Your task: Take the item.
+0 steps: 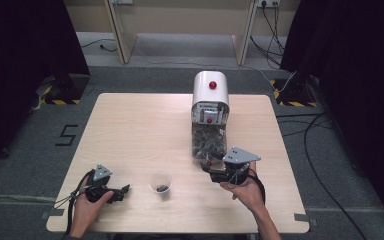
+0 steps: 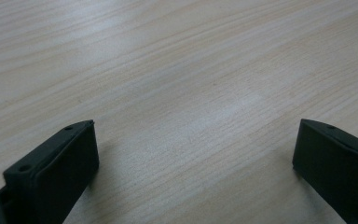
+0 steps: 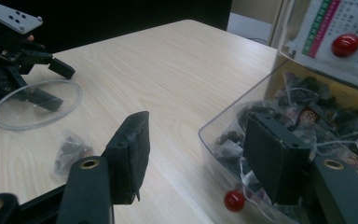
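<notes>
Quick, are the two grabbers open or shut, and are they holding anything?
Left gripper: open, holding nothing, over the table.
Right gripper: open, holding nothing, beside the dispenser.

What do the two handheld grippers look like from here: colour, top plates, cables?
Both grippers are black with flat, blocky black jaws. The left gripper and the right gripper each carry a grey three-cornered plate on top. A thin dark cable trails from the left one. The forearms show no sleeves.

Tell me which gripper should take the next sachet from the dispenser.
Right, probably. The right gripper hangs open beside the dispenser's clear bin, while the left gripper sits open on the far side of the cup.
</notes>
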{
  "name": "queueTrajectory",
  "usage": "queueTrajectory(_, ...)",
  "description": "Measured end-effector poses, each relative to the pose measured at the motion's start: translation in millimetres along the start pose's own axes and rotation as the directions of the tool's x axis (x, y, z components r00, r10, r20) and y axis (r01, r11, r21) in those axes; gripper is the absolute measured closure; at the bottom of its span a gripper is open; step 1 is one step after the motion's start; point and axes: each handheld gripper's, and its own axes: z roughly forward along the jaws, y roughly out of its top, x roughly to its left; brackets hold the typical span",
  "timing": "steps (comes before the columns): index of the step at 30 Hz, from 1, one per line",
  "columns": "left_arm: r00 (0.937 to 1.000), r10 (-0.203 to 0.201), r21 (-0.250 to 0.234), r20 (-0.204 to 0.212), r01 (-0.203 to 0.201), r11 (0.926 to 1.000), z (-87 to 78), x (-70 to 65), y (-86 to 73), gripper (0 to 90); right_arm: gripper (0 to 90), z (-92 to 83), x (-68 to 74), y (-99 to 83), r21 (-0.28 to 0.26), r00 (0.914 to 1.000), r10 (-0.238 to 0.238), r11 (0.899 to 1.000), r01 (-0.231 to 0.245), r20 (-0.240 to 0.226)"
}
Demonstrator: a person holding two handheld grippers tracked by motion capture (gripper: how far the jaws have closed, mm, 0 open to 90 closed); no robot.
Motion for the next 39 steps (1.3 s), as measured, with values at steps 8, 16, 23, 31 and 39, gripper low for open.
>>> queueTrajectory(8, 1.0, 0.0, 0.0, 0.0, 0.0, 1.0, 0.0, 0.0, 0.0, 0.0, 41.5, -9.9, -5.0, -7.1, 0.009, 0.9996, 0.008, 1.0, -0.008, 0.029)
queueTrajectory(16, 1.0, 0.0, 0.0, 0.0, 0.0, 1.0, 0.0, 0.0, 0.0, 0.0, 41.4, -18.7, -10.6, -13.4, 0.015, 0.9983, 0.018, 1.0, -0.019, 0.056)
queueTrajectory(23, 1.0, 0.0, 0.0, 0.0, 0.0, 1.0, 0.0, 0.0, 0.0, 0.0, 40.9, -26.8, -16.0, -19.4, 0.019, 0.9963, 0.032, 0.999, -0.033, 0.08)
queueTrajectory(31, 1.0, 0.0, 0.0, 0.0, 0.0, 1.0, 0.0, 0.0, 0.0, 0.0, 36.8, -31.3, -19.7, -27.9, 0.034, 0.9932, 0.05, 0.998, -0.054, 0.105)
queueTrajectory(39, 1.0, 0.0, 0.0, 0.0, 0.0, 1.0, 0.0, 0.0, 0.0, 0.0, 34.4, -34.3, -23.0, -39.9, 0.044, 0.9894, 0.078, 0.996, -0.084, 0.123)
